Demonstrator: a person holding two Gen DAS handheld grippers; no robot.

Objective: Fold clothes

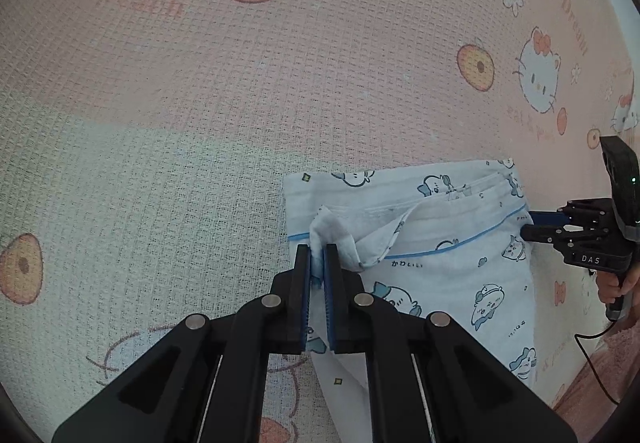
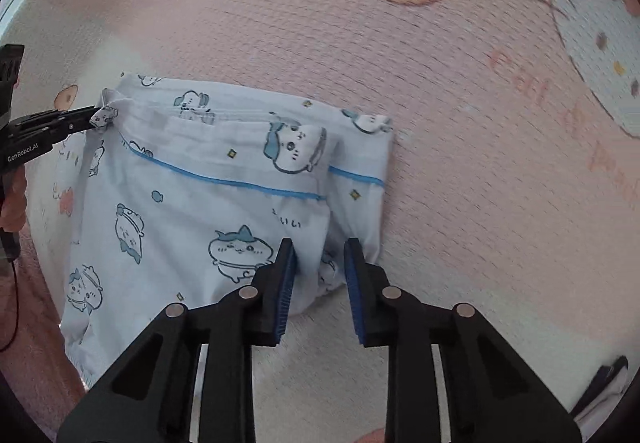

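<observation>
A light blue garment [image 1: 440, 271] with cartoon animals and blue piping lies folded on the pink printed sheet [image 1: 200, 103]. My left gripper [image 1: 318, 249] is shut on a bunched corner of the fabric, lifted slightly off the sheet. From the right wrist view the garment [image 2: 200, 211] spreads to the left, and the left gripper [image 2: 94, 117] pinches its far left corner. My right gripper [image 2: 320, 247] is open, its blue pads straddling the near right edge of the garment, fabric between them but not pinched. In the left wrist view the right gripper [image 1: 528, 225] sits at the garment's right edge.
The pink waffle-weave sheet [image 2: 440, 103] with cat and peach prints stretches far on all sides. A hand [image 1: 612, 283] holds the right gripper's handle, with a black cable [image 1: 592, 363] trailing below. A pink fuzzy blanket [image 2: 36, 303] lies lower left, a dark object [image 2: 604, 383] lower right.
</observation>
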